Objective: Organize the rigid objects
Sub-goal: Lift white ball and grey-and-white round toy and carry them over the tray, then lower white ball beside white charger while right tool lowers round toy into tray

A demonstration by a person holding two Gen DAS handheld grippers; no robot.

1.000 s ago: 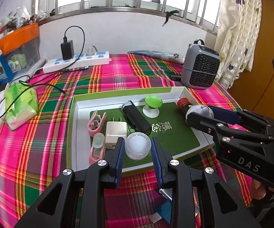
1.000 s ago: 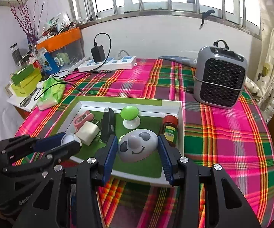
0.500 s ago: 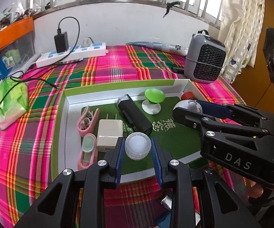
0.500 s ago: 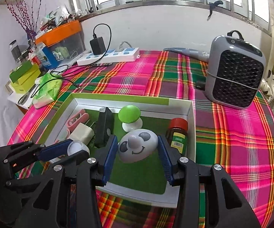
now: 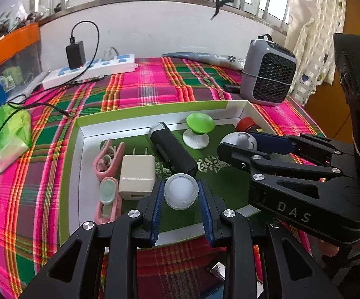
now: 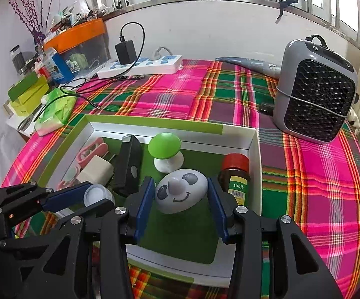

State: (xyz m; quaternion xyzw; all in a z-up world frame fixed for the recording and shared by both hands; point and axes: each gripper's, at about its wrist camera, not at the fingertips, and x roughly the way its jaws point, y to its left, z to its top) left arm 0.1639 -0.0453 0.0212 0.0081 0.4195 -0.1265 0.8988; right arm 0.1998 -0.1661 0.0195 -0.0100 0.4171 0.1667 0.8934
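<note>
A white box with a green rim (image 5: 80,134) (image 6: 253,139) lies on the plaid table. My left gripper (image 5: 181,200) is shut on a round translucent white jar (image 5: 180,190) (image 6: 96,194), low over the box's front left. My right gripper (image 6: 180,201) (image 5: 239,142) is shut on a grey panda-face toy (image 6: 181,193) (image 5: 238,140), low over the box's right part. In the box lie a white plug adapter (image 5: 137,173), a black rectangular device (image 5: 172,149), a green mushroom-shaped knob (image 5: 200,129), pink clips (image 5: 107,159) and a brown bottle with a red cap (image 6: 236,174).
A grey heater fan (image 6: 314,92) stands right of the box. A white power strip with a black charger (image 6: 140,64) lies at the back. A green tissue pack (image 5: 9,134) and cables lie at the left. Boxes and an orange-lidded bin (image 6: 77,37) crowd the far left.
Both grippers have moved forward over the box and lower, each still holding its object. The items inside the box have not moved.
</note>
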